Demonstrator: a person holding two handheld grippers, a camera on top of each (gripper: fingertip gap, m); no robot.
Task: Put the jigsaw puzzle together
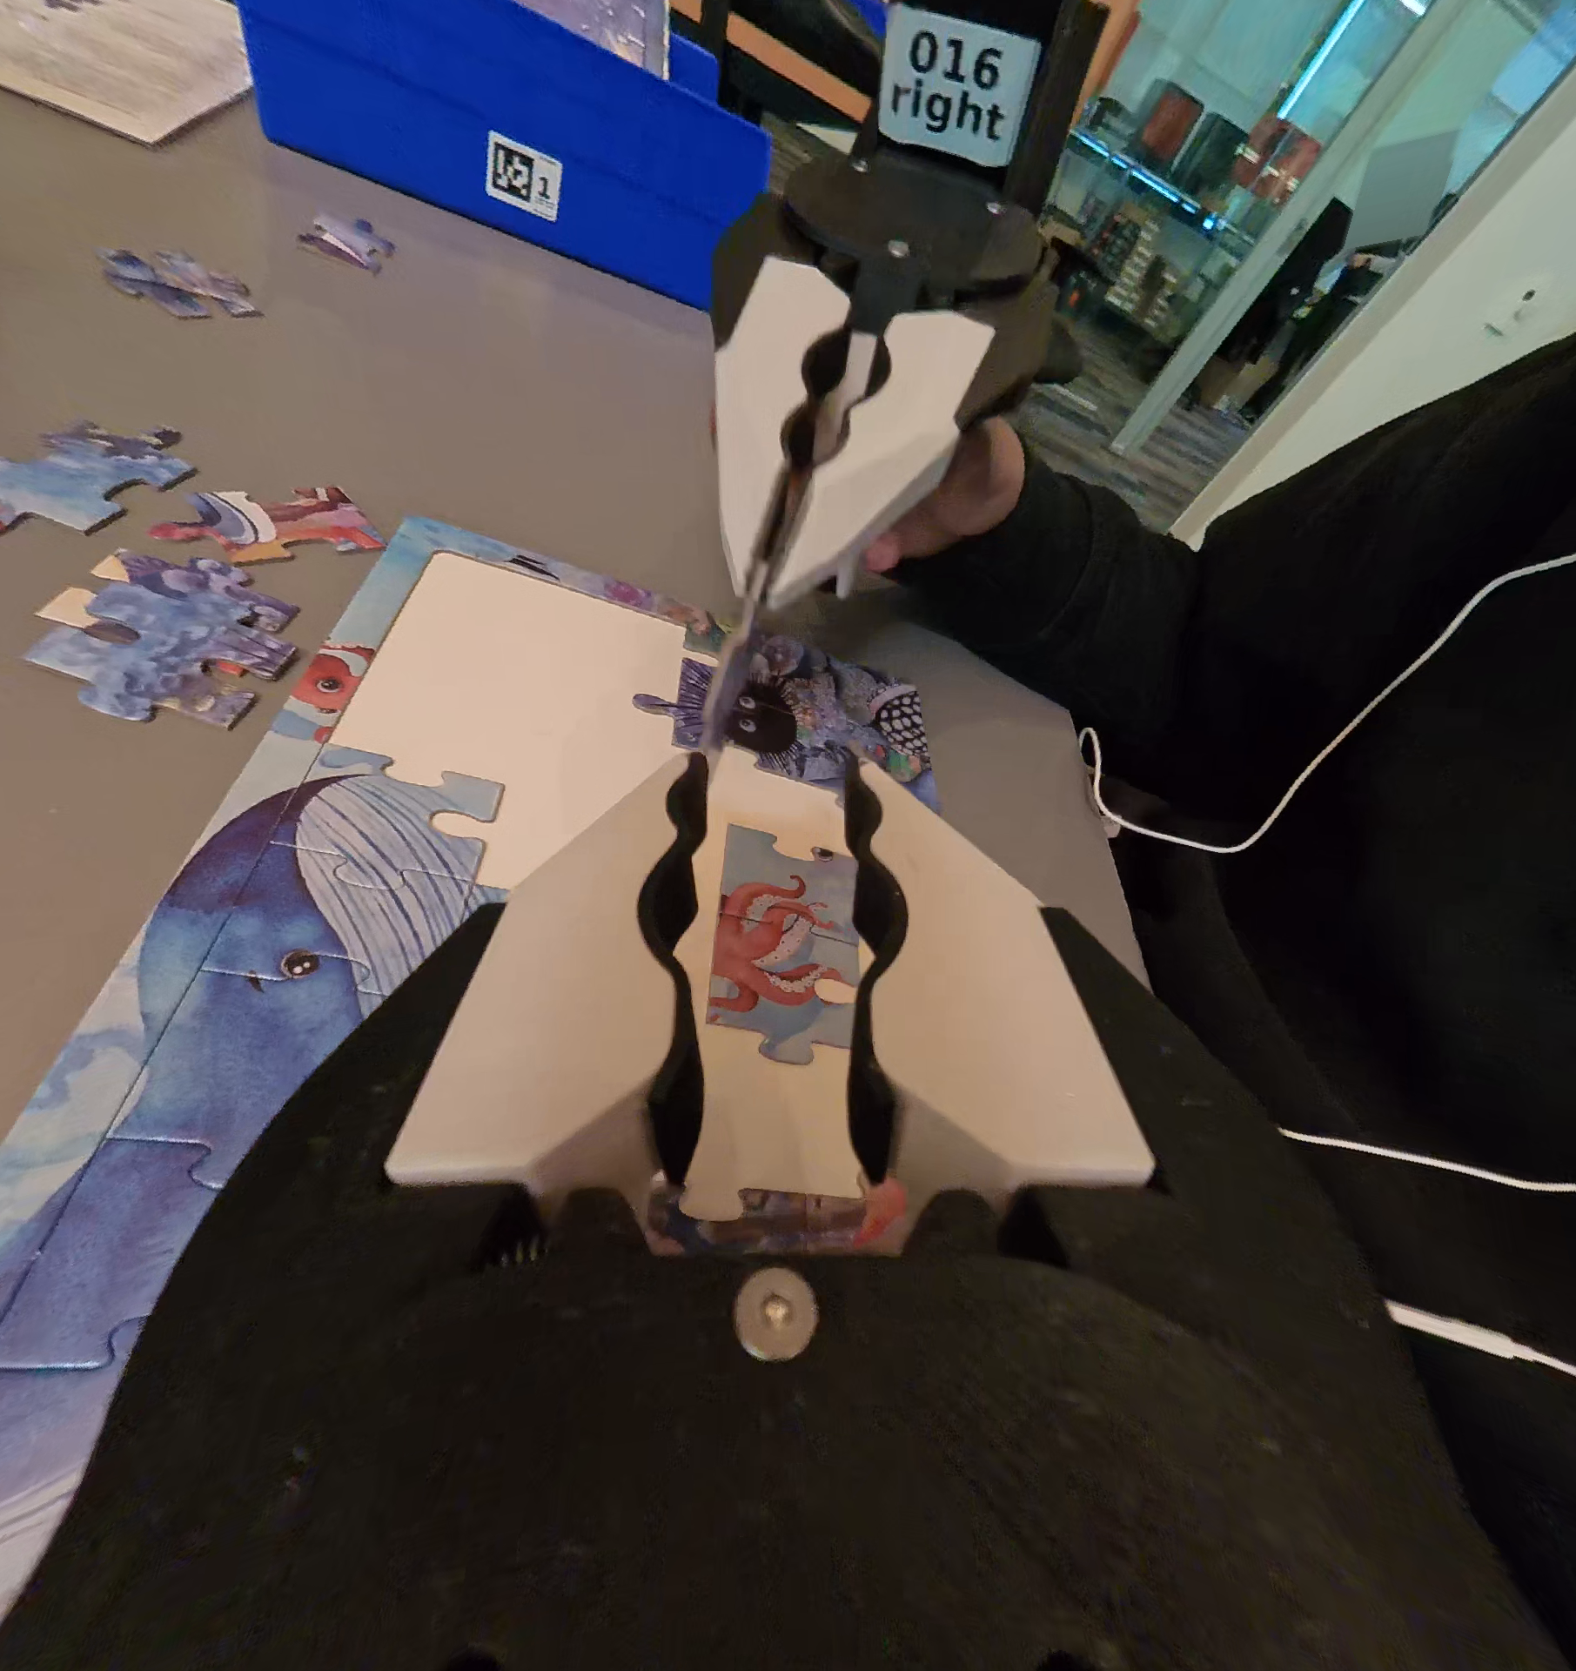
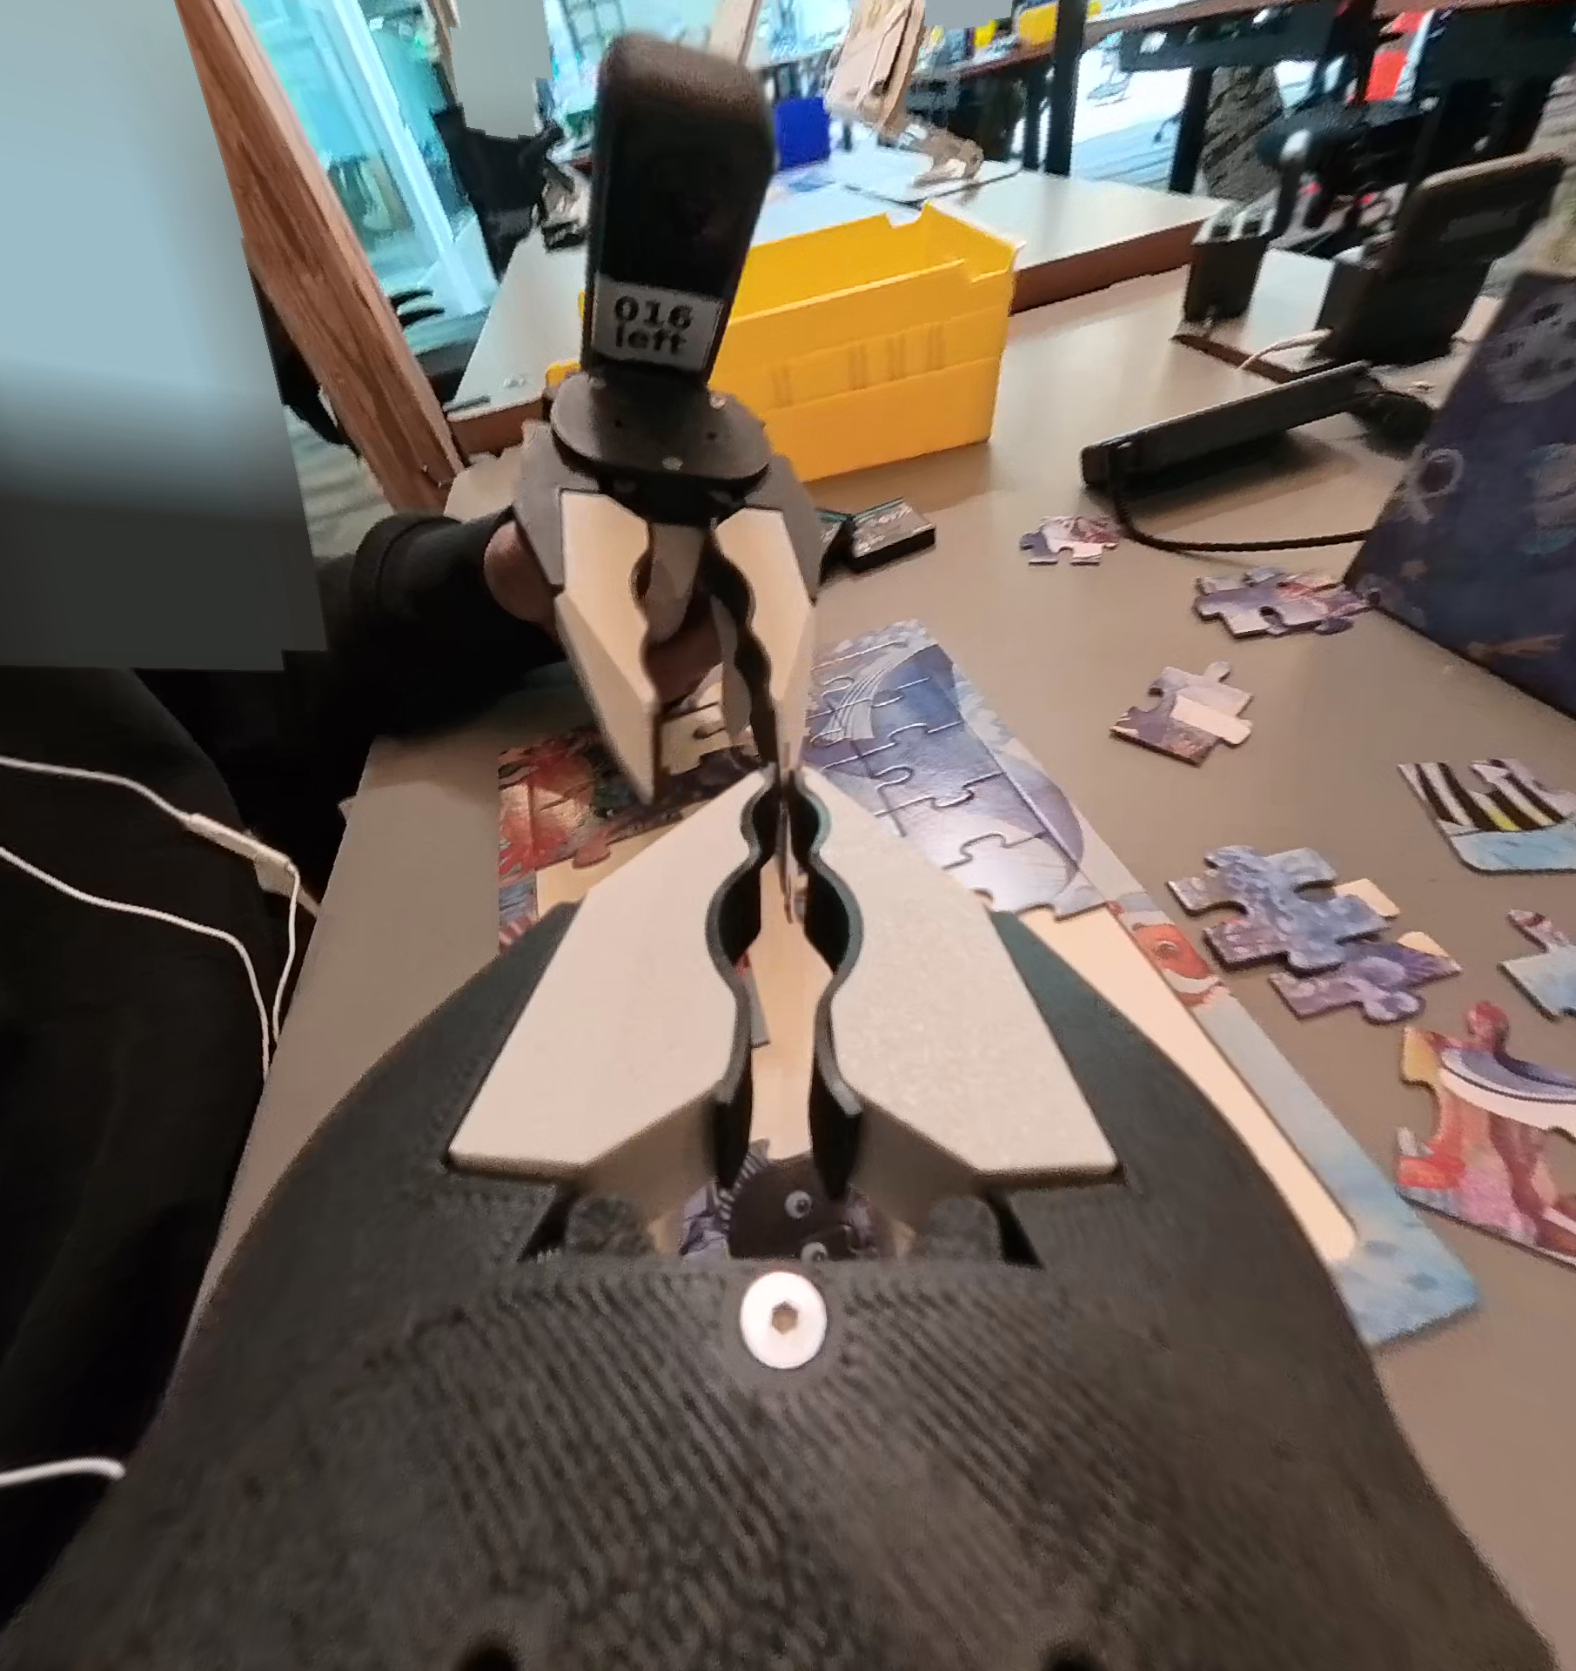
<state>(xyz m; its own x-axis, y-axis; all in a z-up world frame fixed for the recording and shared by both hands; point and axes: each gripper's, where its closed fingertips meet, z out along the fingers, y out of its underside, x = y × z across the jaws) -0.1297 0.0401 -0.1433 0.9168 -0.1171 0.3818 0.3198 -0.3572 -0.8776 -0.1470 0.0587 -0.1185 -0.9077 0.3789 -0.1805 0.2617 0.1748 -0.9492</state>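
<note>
Grey worktop (image 1: pixel 513 380) bearing the puzzle tray (image 1: pixel 513 669), part filled: whale at left, bare centre. Loose pieces (image 2: pixel 1299 931) lie well right of the tray in the right wrist view. Right gripper (image 1: pixel 752 601), fingers clamped on a puzzle piece (image 1: pixel 721 696) held edge-on above the tray's far end. Left gripper (image 1: pixel 775 769), fingers apart and empty, hovers nearer, over the octopus piece (image 1: pixel 779 940); only the left wrist view shows it.

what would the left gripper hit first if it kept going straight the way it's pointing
Probably the puzzle piece pinched edge-on in the right gripper, which hangs just past the open left gripper fingertips. Beyond it lies the placed sea urchin piece in the puzzle tray. Depth is unclear.
</note>
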